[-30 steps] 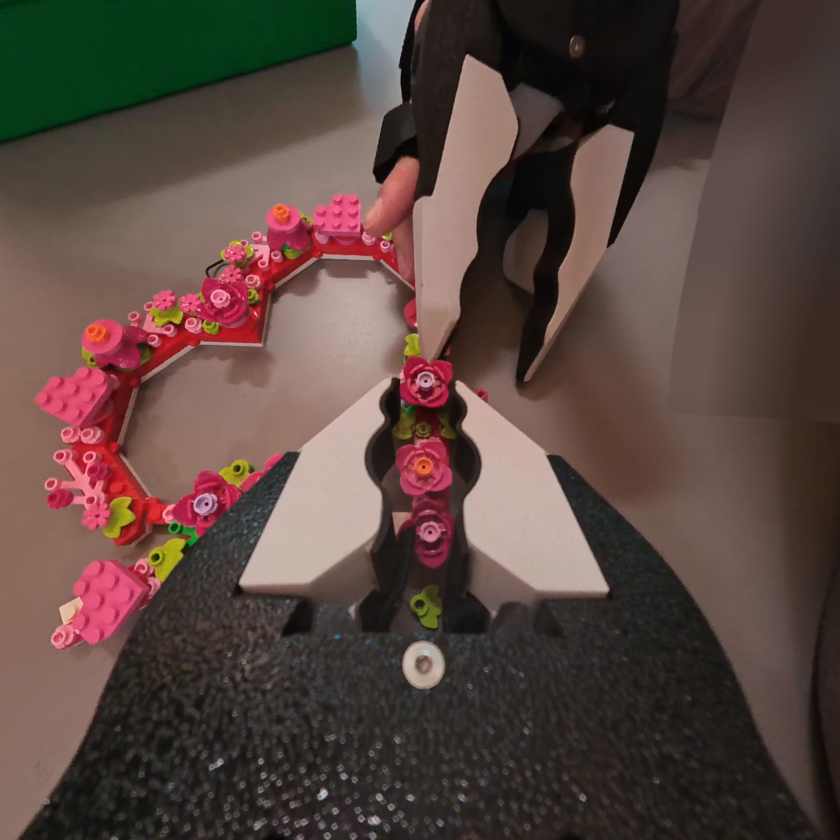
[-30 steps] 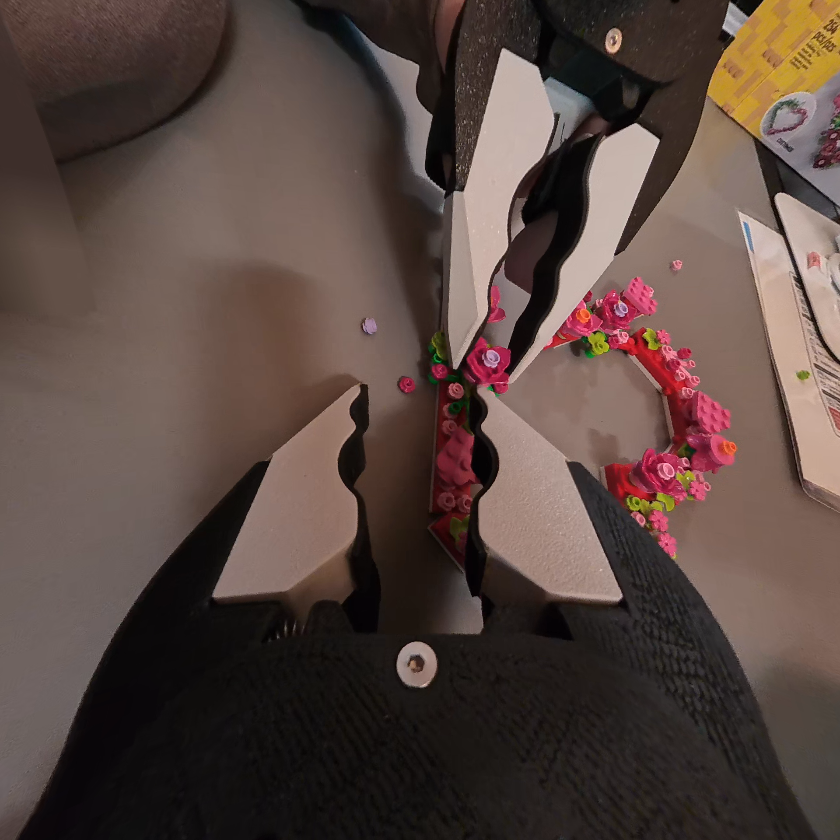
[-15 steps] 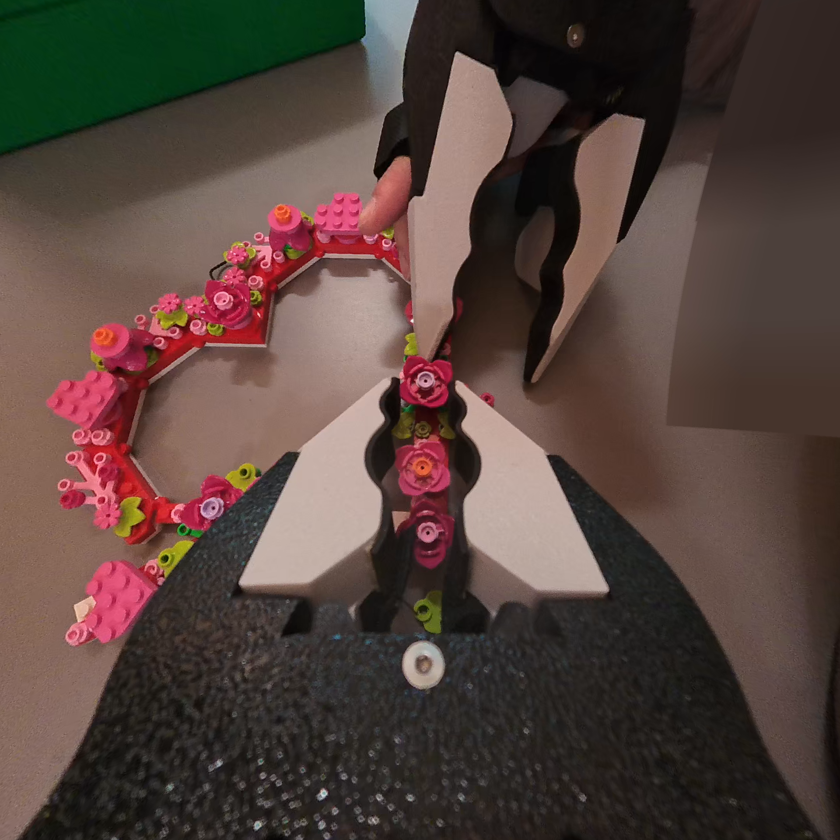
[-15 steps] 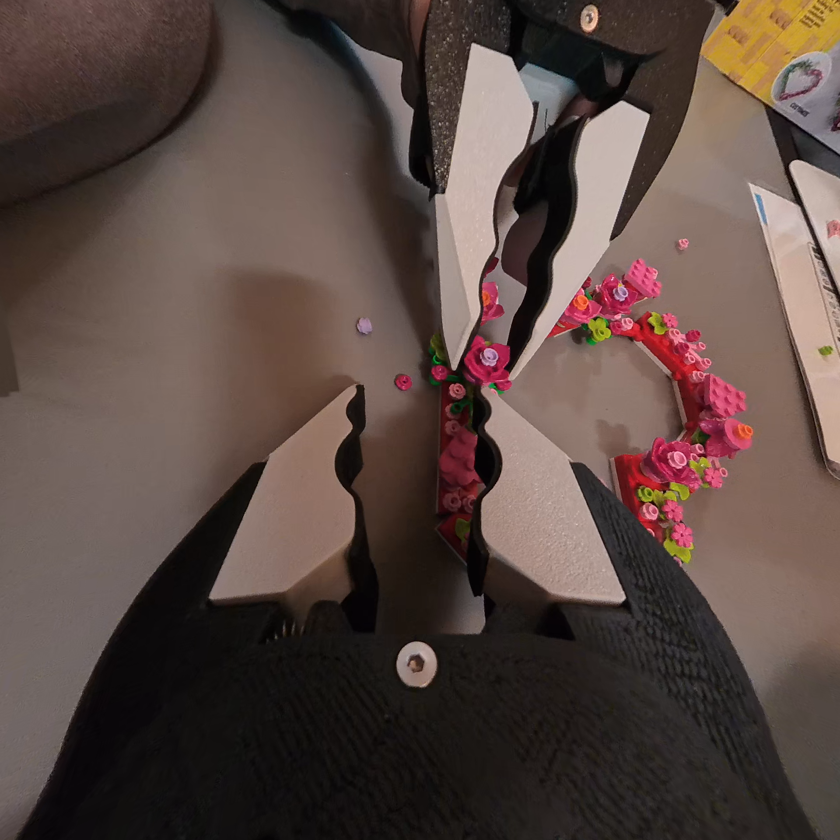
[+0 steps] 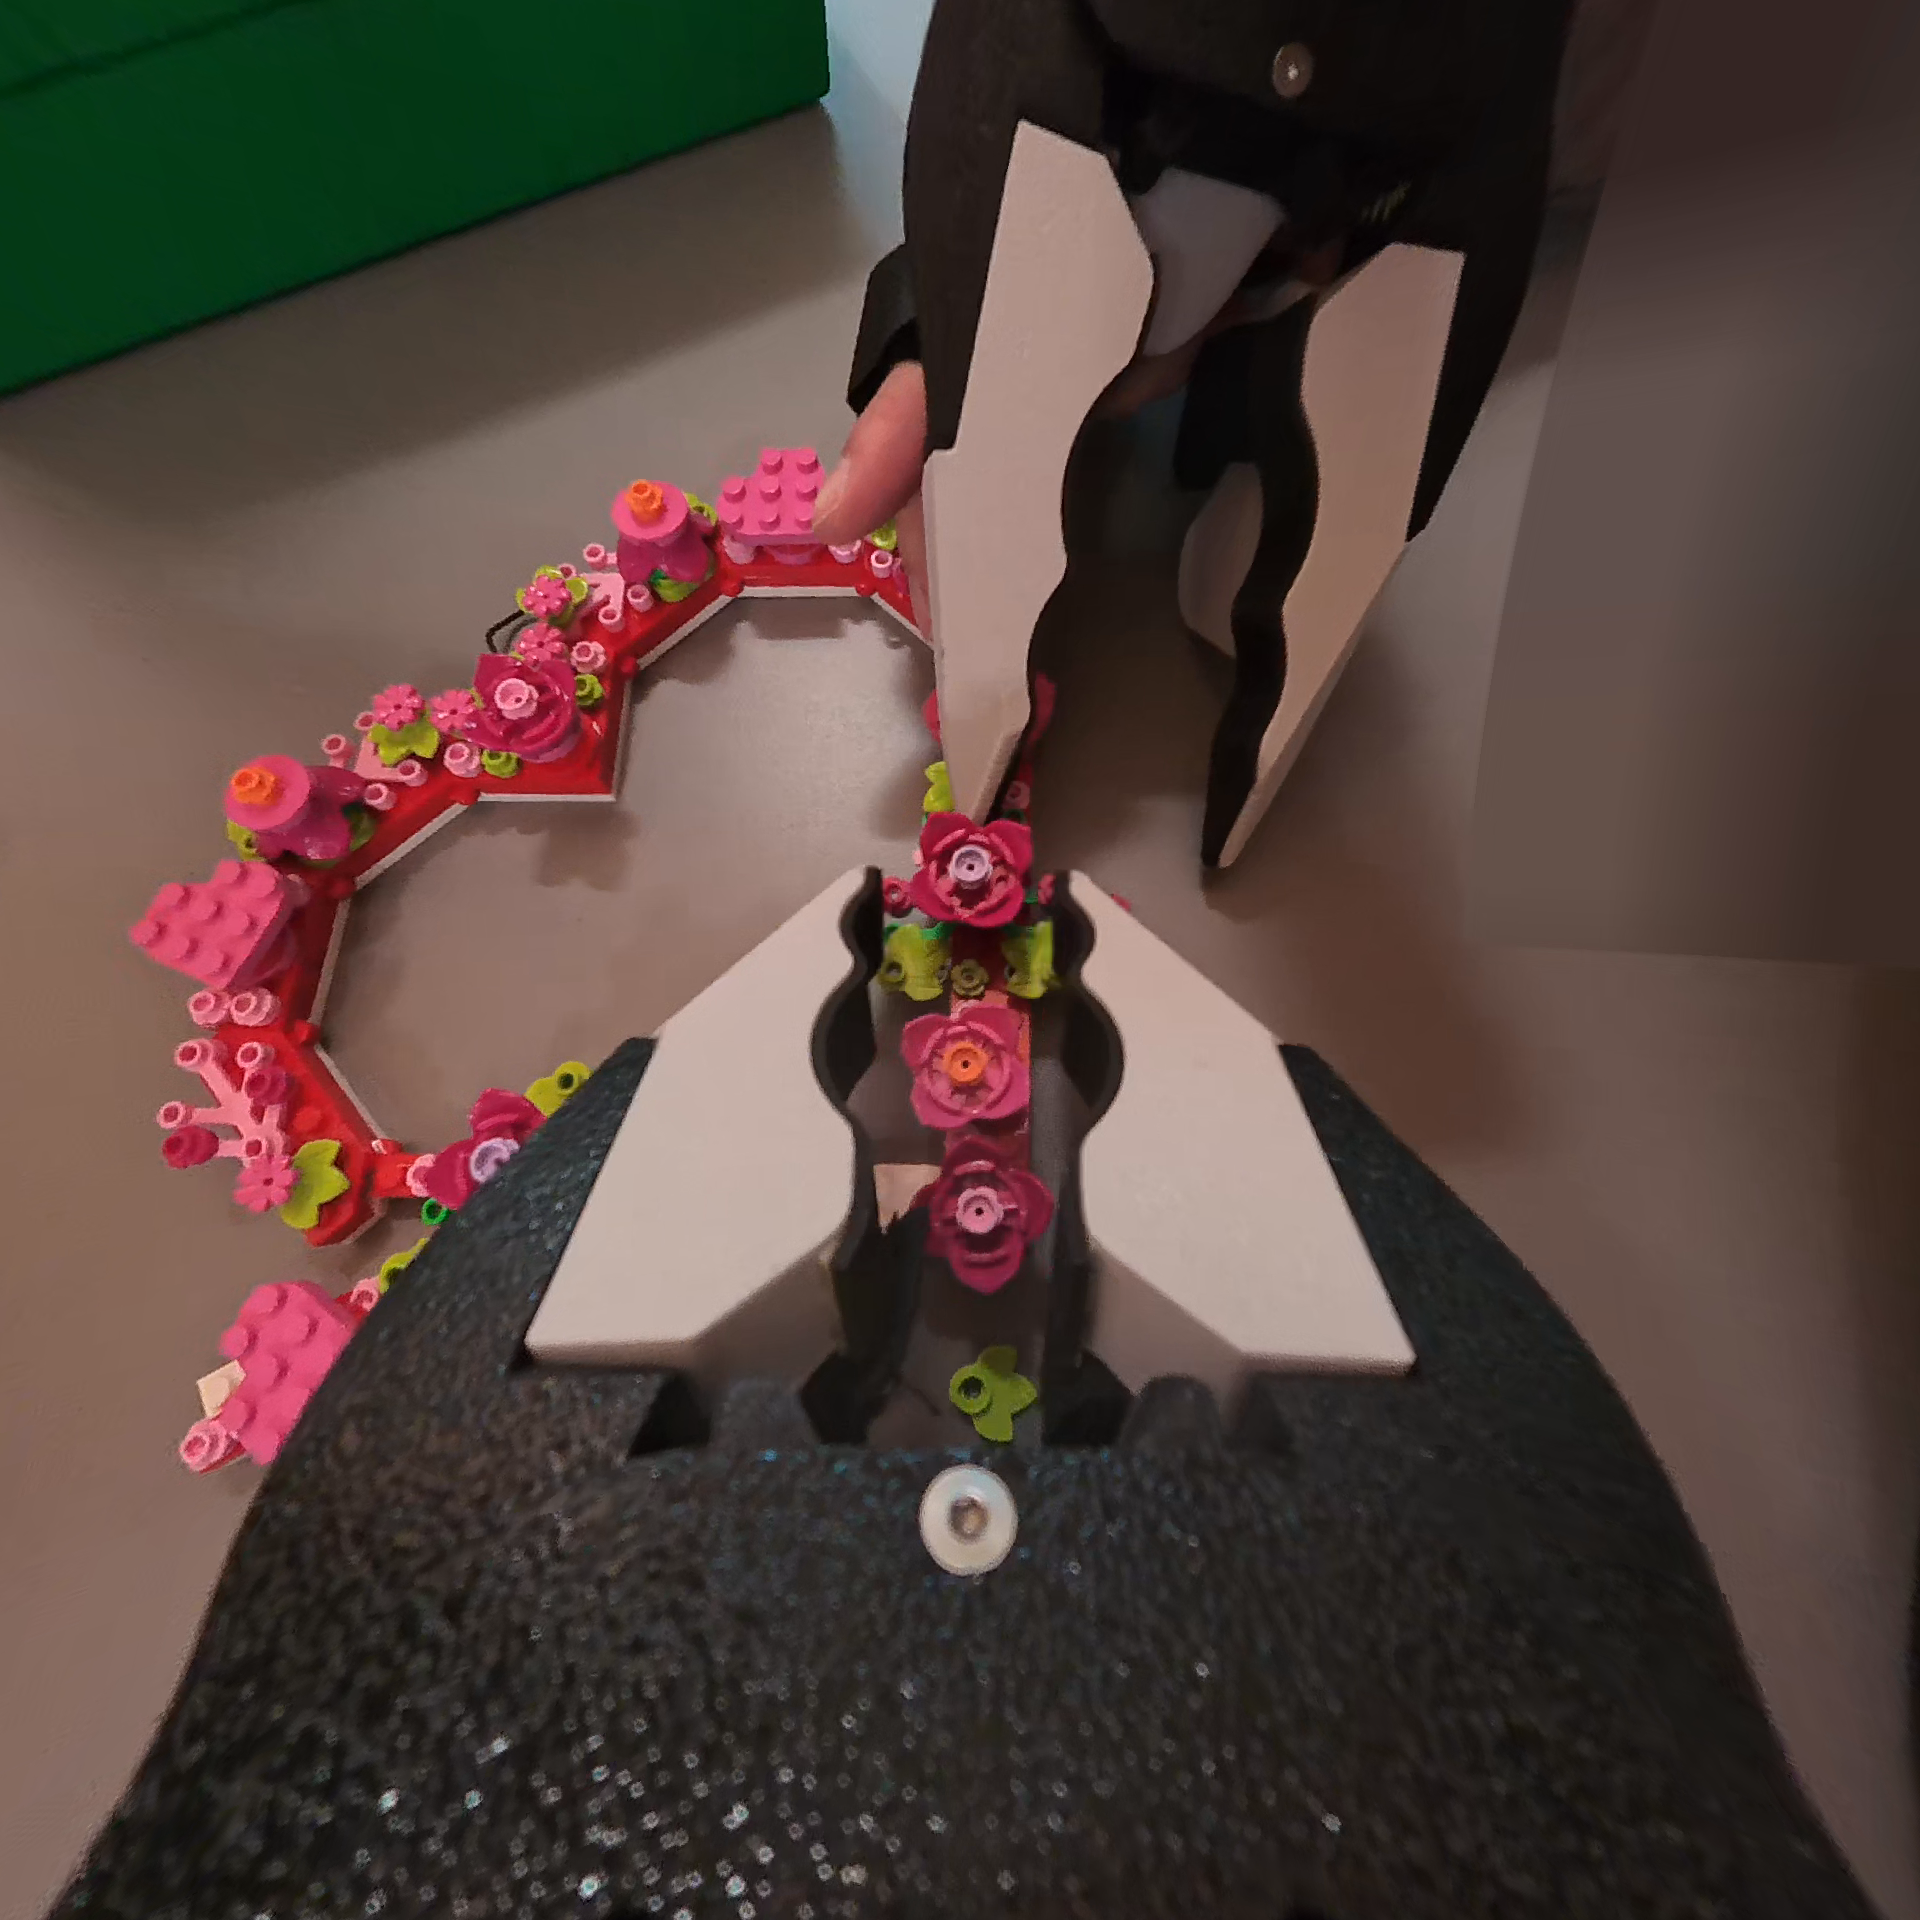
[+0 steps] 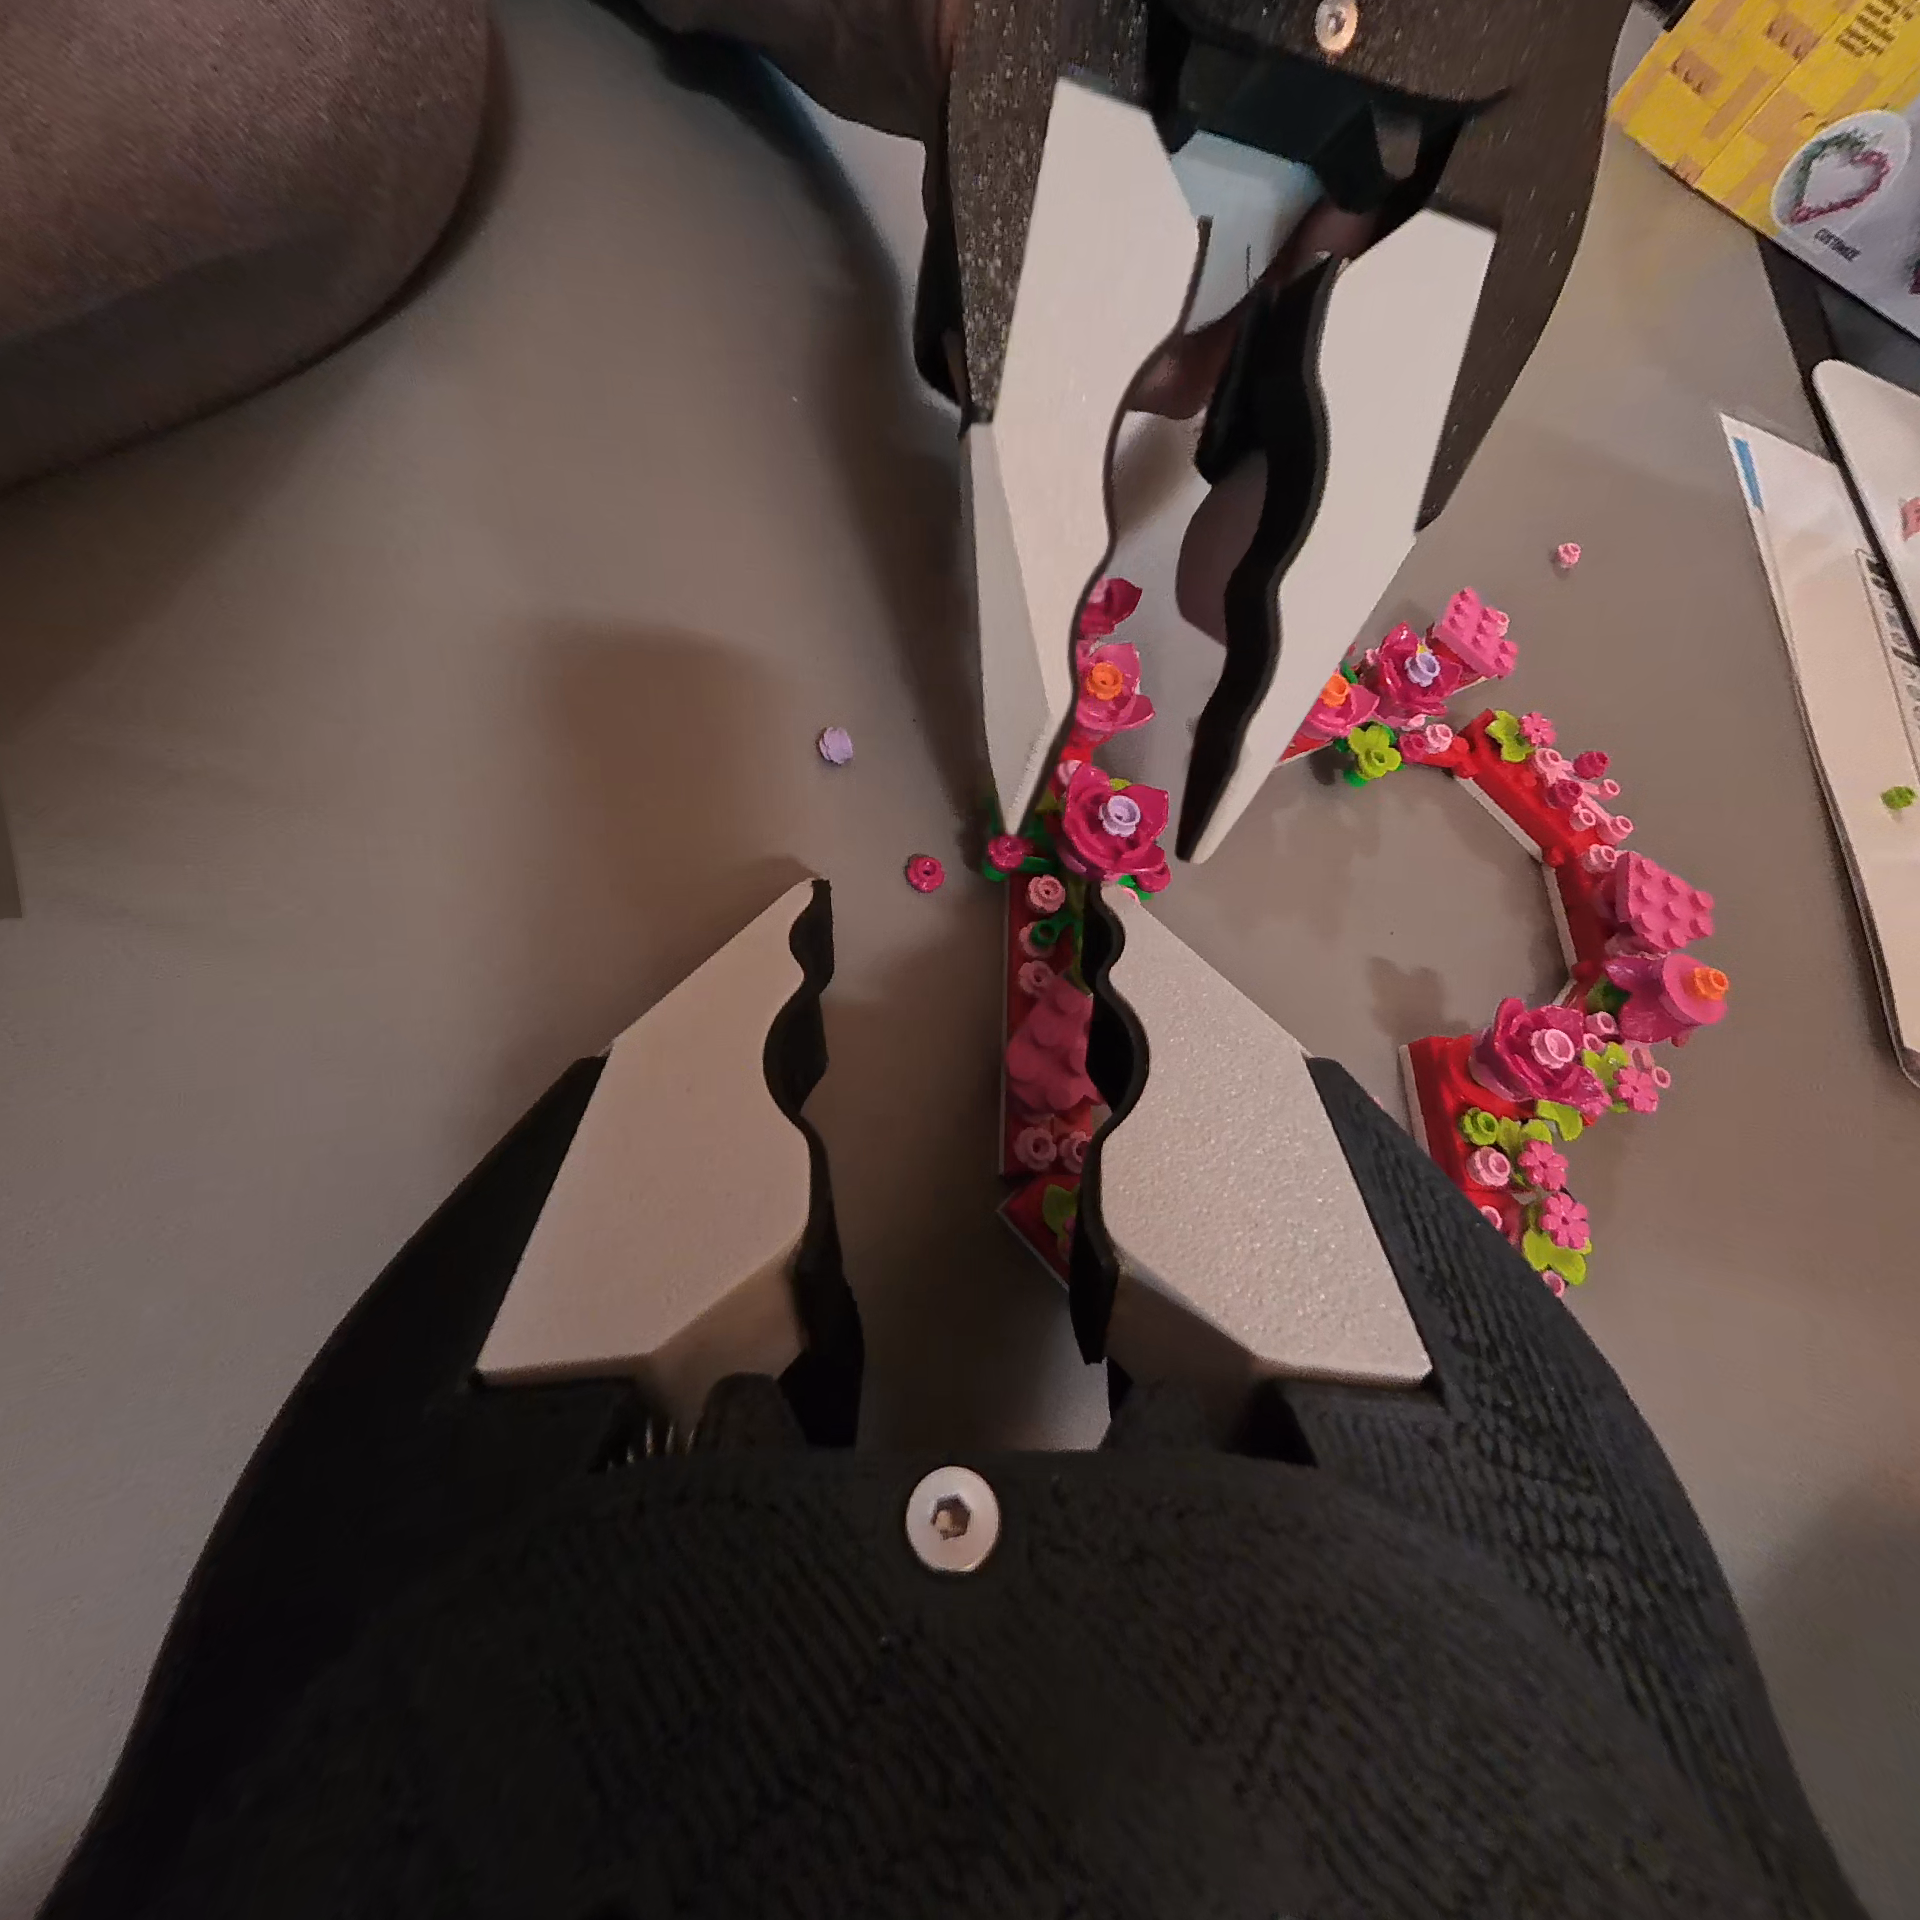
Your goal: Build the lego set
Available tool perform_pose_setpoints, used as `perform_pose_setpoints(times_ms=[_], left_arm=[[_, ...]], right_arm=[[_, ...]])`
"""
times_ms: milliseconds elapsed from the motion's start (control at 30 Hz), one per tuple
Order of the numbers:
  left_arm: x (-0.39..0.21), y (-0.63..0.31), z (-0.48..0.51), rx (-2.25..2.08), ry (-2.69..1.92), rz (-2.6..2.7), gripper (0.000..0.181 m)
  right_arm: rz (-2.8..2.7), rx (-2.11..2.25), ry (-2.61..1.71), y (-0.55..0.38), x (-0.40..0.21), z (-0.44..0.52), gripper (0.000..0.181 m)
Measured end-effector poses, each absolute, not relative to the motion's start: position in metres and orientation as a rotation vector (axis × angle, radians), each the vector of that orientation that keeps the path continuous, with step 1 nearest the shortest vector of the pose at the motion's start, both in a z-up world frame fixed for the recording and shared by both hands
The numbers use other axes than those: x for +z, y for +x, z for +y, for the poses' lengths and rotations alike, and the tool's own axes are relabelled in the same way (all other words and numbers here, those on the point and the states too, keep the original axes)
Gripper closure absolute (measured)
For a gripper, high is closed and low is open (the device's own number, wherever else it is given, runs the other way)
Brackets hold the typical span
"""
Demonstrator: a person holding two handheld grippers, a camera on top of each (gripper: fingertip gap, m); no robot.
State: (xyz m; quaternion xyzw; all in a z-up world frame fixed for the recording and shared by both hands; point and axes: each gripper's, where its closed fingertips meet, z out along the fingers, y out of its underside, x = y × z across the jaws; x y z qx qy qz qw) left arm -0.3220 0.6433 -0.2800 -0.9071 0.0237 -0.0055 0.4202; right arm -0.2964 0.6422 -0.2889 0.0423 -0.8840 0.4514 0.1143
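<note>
The lego set is a red heart-shaped wreath [image 5: 540, 769] with pink roses, hearts and green leaves, lying on the grey table; it also shows in the right wrist view [image 6: 1558, 831]. My left gripper [image 5: 968, 881] is shut on the straight rose strip [image 5: 966, 1081] of the wreath. In the right wrist view it [image 6: 1103, 836] reaches in from the top around that strip. My right gripper [image 6: 964, 891] is open, with one finger lying over the red strip [image 6: 1039, 1039]. In the left wrist view it [image 5: 1101, 831] touches the strip just beyond the front rose. A thumb [image 5: 873, 468] presses a pink heart brick.
A green box [image 5: 312, 156] stands at the back left. A yellow lego box [image 6: 1766, 104] and a booklet [image 6: 1829, 623] lie to the right. Loose studs lie on the table: lilac [image 6: 834, 745], dark pink [image 6: 923, 873], pink [image 6: 1568, 554]. A grey sleeve [image 6: 208, 208] is at the upper left. The tips of both grippers are at nearly the same place.
Both grippers keep their places on the strip. The wreath's far loop has shifted slightly in both views.
</note>
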Motion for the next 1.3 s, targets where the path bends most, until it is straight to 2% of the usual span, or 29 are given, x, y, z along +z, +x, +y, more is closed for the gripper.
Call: perform_pose_setpoints(times_ms=[133, 367, 533, 867, 1000, 1300], left_arm=[[-0.275, -0.322, 0.641, -0.012, -2.265, 0.069, 0.145], [-0.276, -0.319, 0.629, -0.049, -2.341, 0.048, 0.118], [-0.270, -0.324, 0.620, -0.030, -2.348, -0.001, 0.117], [-0.288, -0.325, 0.597, 0.028, -2.385, -0.071, 0.122], [-0.290, -0.328, 0.601, 0.063, -2.368, -0.024, 0.139], [-0.299, -0.328, 0.604, 0.066, -2.383, 0.038, 0.158]], right_arm=[[-2.589, 1.323, 0.126, -0.296, -0.289, 0.642, 0.134], [-2.585, 1.331, 0.126, -0.296, -0.288, 0.642, 0.135], [-2.583, 1.331, 0.128, -0.296, -0.288, 0.642, 0.135], [-2.585, 1.328, 0.125, -0.296, -0.288, 0.642, 0.135], [-2.587, 1.327, 0.122, -0.296, -0.288, 0.642, 0.136], [-2.581, 1.331, 0.124, -0.295, -0.287, 0.642, 0.136]])
